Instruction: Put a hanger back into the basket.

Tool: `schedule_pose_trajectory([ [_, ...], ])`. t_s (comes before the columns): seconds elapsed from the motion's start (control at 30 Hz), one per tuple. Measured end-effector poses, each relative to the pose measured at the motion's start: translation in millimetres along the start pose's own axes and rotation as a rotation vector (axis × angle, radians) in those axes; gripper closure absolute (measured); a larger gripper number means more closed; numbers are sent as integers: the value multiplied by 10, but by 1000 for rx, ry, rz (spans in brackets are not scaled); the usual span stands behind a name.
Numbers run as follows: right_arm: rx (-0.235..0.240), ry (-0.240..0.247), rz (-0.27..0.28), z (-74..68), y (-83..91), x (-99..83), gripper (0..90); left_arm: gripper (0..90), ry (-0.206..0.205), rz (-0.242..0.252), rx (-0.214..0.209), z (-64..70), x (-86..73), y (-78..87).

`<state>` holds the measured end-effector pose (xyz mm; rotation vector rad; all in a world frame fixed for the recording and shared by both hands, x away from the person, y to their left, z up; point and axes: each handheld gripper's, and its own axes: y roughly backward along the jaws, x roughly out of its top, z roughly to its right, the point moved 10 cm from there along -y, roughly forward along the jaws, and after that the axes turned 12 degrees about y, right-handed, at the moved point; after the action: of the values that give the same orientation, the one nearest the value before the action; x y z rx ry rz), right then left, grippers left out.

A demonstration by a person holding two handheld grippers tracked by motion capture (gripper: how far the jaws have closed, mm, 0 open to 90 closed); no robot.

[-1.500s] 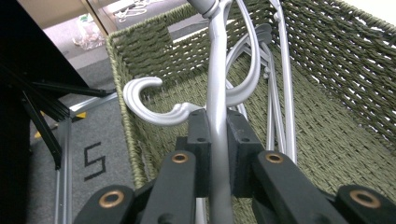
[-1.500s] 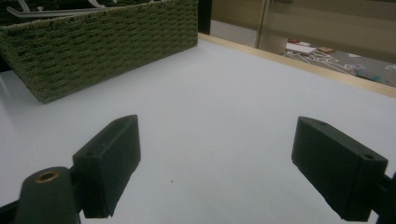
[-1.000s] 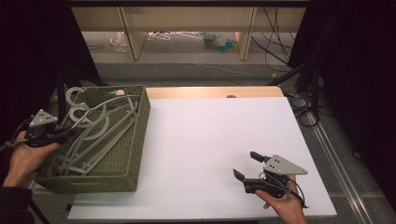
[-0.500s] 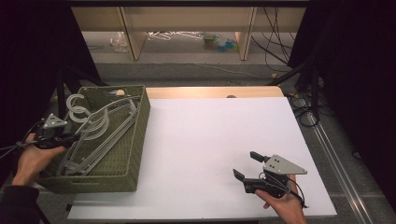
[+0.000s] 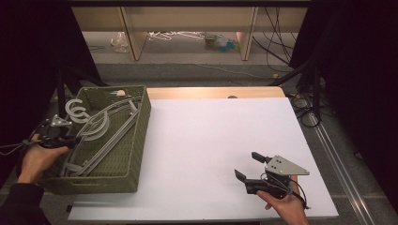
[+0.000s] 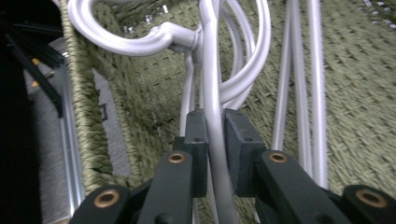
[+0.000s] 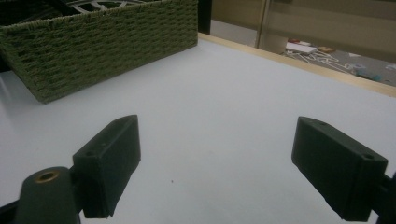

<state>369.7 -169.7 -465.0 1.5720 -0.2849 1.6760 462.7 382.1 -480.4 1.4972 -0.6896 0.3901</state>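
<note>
With my left gripper (image 6: 214, 140) clamped on a grey plastic hanger (image 6: 211, 70) in the woven basket (image 5: 136, 136), right gripper (image 5: 252, 169) spread idle, it seems light, stiff, slick.

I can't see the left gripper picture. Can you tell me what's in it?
The gripper is shut on a silvery hanger, its two black jaws squeezing the thin bar. More hangers lie beside it inside a green woven basket.

No readable text, no labels, brands, numbers or signs legible on anything in view
</note>
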Motion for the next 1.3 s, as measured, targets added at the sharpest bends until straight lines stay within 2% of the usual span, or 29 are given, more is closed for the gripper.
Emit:
schedule_pose_trajectory([
  [0.03,-1,1,-2,0,2,-1,165,782,-4,0,12,-11,2,2],
  [0.1,-4,1,1,2,-1,1,165,757,17,12,9,-12,12,26],
  [0.17,-2,1,0,1,0,0,165,731,42,40,-3,0,41,65],
  [0.27,-4,-1,0,1,-1,-1,165,704,54,75,-16,27,84,144],
  [0.37,-5,2,7,-1,-6,8,165,641,64,110,-28,68,126,221],
  [0.5,-4,1,3,5,-1,2,165,566,65,151,-45,172,166,311],
  [0.53,-1,2,5,4,-3,4,165,545,55,149,-50,190,170,347],
  [0.6,-5,2,7,2,-6,8,166,505,73,164,-77,251,195,383],
  [0.73,-2,2,4,0,1,6,165,448,78,197,-106,359,241,433],
  [0.77,-4,2,4,1,1,6,165,442,101,228,-117,419,275,441],
  [0.97,-11,4,5,8,-1,6,165,412,114,267,-158,577,324,519],
  [1.03,3,-8,-4,-12,1,-1,165,399,119,281,-174,633,339,549],
  [1.3,5,-14,0,-19,-3,1,165,366,98,298,-214,829,343,570],
])
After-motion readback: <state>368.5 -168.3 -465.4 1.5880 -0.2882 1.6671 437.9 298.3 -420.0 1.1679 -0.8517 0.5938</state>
